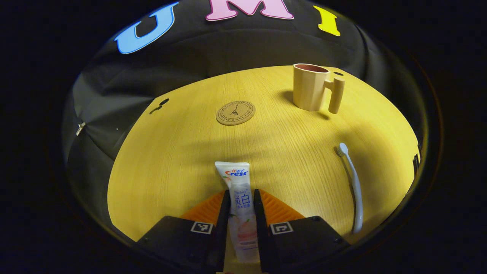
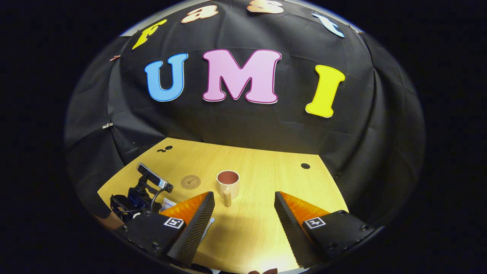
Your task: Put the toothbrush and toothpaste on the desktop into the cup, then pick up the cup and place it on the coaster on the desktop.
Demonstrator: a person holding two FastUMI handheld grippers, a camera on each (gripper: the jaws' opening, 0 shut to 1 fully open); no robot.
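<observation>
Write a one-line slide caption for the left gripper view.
Left gripper shut on the toothpaste; toothbrush, cup and coaster wait on the desktop.

Desktop (image 1: 289,152): pale wood grain, smooth. Coaster (image 1: 235,112): matt cork. Toothpaste (image 1: 237,186): glossy plastic tube; cup (image 1: 310,87): matt beige plastic.

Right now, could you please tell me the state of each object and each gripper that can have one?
toothpaste: lying flat on the desktop, clamped between the left gripper fingers.
toothbrush: lying flat on the desktop, untouched.
cup: upright, empty, standing off the coaster.
coaster: flat, nothing on it.
left gripper: shut on the toothpaste.
right gripper: open, holding nothing, above the desktop.
</observation>
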